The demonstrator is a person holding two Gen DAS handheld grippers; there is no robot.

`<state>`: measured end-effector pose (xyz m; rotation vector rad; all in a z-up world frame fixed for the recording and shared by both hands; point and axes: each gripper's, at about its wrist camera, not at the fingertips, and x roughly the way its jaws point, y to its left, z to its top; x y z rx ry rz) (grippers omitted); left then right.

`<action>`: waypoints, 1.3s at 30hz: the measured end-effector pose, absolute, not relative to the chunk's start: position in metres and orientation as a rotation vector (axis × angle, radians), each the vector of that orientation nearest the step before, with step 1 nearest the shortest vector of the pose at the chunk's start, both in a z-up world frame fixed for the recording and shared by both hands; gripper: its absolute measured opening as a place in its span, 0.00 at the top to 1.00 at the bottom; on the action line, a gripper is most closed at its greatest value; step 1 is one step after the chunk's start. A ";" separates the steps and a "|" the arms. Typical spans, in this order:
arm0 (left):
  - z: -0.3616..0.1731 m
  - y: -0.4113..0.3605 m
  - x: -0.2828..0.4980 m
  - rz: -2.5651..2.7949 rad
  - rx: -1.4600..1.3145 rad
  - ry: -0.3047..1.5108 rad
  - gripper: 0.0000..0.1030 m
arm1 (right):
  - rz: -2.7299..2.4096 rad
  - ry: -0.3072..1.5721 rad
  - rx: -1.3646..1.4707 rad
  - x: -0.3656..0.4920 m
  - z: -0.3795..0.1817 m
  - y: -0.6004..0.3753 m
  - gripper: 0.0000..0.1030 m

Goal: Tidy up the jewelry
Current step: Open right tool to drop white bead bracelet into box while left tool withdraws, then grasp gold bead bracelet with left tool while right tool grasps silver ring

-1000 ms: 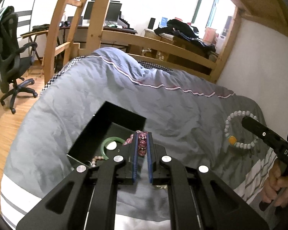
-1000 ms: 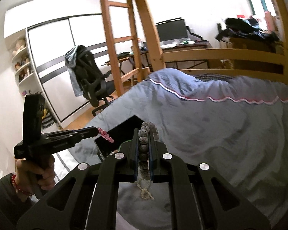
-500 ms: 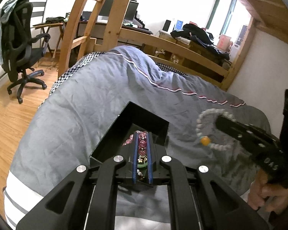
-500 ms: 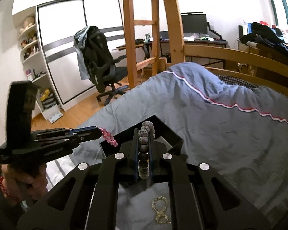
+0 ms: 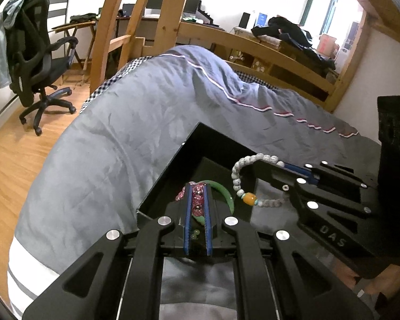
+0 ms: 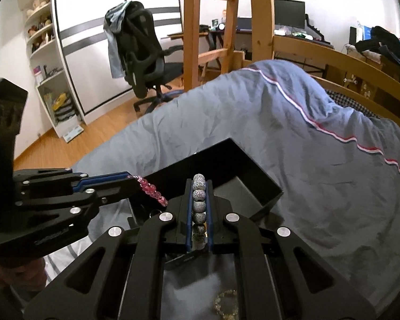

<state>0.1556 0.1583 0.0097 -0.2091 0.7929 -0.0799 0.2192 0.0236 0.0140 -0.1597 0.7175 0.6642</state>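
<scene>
Here, both of your grippers hung over the open black box (image 5: 173,170) that sat on the grey bed quilt (image 5: 114,133). Your left gripper (image 5: 197,200) had its fingers narrowed onto a pink bead bracelet (image 6: 150,190), which dangled just above the box's interior, where a green bangle (image 5: 226,194) already lay. Your right gripper (image 6: 199,186) pinched a pale speckled bead bracelet (image 5: 240,170) with an amber bead (image 5: 248,198), its loop drooping over the box's near-right edge. A gold chain (image 6: 225,300) lay on the quilt, outside the box.

To do this step well, it seemed best to lower each bracelet fully inside the walls before parting the fingers. The speckled loop looked likely to catch on the rim. Releasing one side at a time would probably have kept the strands from tangling.
</scene>
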 end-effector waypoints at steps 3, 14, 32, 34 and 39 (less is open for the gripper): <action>0.006 0.160 0.157 -0.067 -0.213 0.807 0.92 | 0.669 0.734 -0.152 0.225 0.009 0.028 0.91; 0.003 0.161 0.154 -0.033 -0.213 0.812 0.86 | 0.705 0.803 -0.063 0.240 0.000 0.032 0.90; 0.032 0.123 0.129 -0.056 -0.053 0.638 0.10 | 0.476 0.668 0.023 0.223 0.055 -0.064 0.04; 0.031 0.110 0.126 -0.089 -0.030 0.643 0.09 | 0.459 0.658 0.003 0.213 0.062 -0.081 0.04; 0.026 0.081 0.118 -0.127 -0.012 0.666 0.09 | 0.426 0.646 -0.046 0.188 0.070 -0.113 0.04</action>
